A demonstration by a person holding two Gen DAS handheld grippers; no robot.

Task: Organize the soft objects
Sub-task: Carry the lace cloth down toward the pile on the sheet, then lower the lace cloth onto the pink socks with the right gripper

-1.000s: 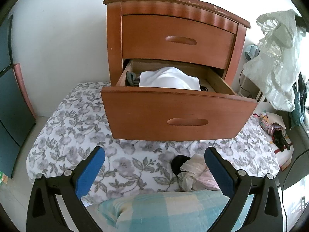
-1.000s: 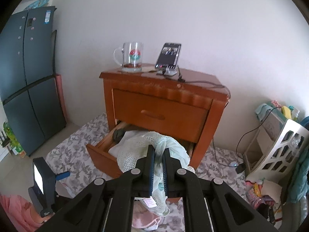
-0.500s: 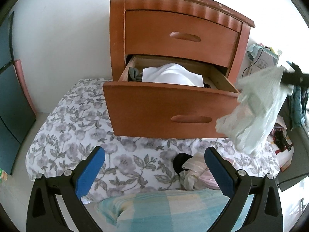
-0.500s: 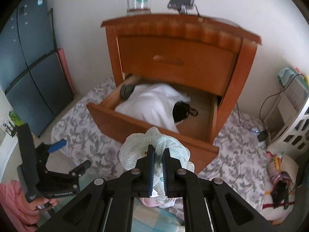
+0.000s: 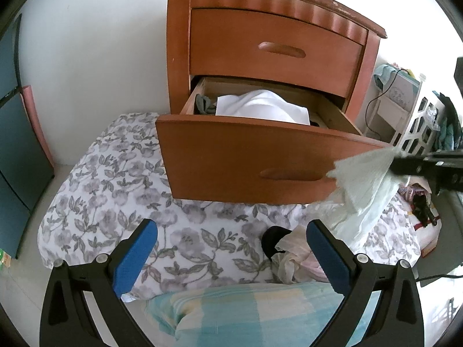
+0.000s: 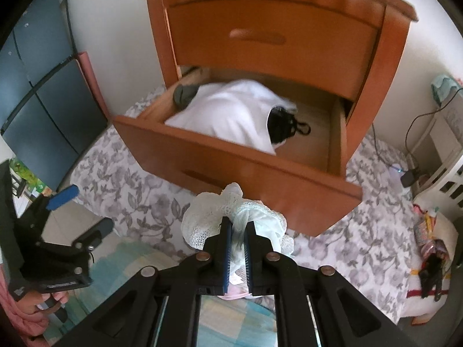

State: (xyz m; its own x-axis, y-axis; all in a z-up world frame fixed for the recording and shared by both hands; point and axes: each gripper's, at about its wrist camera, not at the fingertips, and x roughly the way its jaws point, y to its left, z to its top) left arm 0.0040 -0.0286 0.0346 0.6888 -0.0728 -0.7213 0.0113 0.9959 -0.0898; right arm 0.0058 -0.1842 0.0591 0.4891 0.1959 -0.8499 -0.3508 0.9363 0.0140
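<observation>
Lace garment [image 6: 231, 217] clenched in right tool [image 6: 238, 248] could snag the drawer [image 6: 231, 167] front at twelve o'clock; left tool [image 5: 231, 257] released.

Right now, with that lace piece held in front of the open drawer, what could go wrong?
1. The lace garment hangs below the drawer front; pushed forward, it may catch on the edge.
2. The right tongs pinch only a bunch, so it could slip.
3. The white cloth fills most of the drawer.
</observation>
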